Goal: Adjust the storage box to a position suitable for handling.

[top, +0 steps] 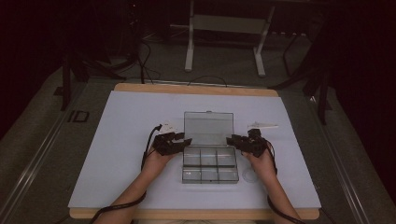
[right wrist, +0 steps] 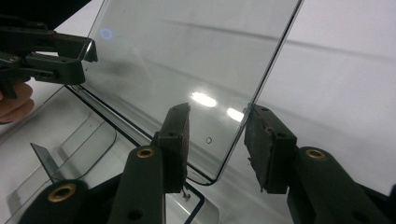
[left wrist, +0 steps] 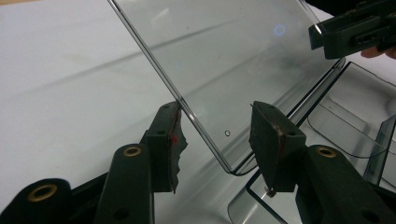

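Observation:
A clear plastic compartment box [top: 208, 164] lies in the middle of the white table cover, its lid [top: 208, 127] standing upright at the back. My left gripper [top: 186, 141] is at the lid's left edge and my right gripper [top: 232, 141] at its right edge. In the left gripper view the jaws [left wrist: 215, 116] stand open astride the lid's lower corner [left wrist: 219, 144], the pads not pressing it. The right gripper view shows the same: open jaws [right wrist: 218, 116] around the lid's other lower corner [right wrist: 210, 154]. The box's compartments look empty.
The white sheet [top: 116, 140] covers a wooden tabletop. Small white pieces lie behind the box at the left [top: 170, 125] and right [top: 262, 124]. A small clear round thing [top: 250, 176] lies right of the box. A metal stand [top: 224, 28] is beyond the table.

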Tool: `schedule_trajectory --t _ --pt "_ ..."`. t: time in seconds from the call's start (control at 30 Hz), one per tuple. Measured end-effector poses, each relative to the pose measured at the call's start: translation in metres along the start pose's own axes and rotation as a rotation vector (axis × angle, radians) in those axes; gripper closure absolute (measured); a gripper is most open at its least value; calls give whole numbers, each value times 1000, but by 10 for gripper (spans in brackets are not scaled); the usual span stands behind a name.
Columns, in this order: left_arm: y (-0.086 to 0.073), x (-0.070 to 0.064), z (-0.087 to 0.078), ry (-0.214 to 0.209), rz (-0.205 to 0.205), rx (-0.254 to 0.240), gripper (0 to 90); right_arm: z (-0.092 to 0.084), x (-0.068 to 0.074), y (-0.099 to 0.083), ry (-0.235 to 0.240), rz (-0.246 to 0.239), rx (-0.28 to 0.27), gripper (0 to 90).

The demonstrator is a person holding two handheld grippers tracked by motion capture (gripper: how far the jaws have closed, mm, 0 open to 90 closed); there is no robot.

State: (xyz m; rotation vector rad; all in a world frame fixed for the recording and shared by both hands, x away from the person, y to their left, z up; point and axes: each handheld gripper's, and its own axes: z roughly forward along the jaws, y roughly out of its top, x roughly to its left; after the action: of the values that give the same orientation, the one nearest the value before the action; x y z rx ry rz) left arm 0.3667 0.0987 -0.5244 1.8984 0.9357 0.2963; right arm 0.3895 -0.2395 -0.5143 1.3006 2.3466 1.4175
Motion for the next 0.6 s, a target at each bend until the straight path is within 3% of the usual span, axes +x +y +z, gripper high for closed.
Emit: schedule_trajectory --t 0.2,0.4,0.6 --pt "0 2 1 -12 -20 1 537 2 0 0 7 23 21 575" --pt "0 2 2 5 -19 2 493 2 0 1 5 38 27 570" --pt "-2 4 5 -7 -37 3 499 4 -7 -3 18 128 41 533"
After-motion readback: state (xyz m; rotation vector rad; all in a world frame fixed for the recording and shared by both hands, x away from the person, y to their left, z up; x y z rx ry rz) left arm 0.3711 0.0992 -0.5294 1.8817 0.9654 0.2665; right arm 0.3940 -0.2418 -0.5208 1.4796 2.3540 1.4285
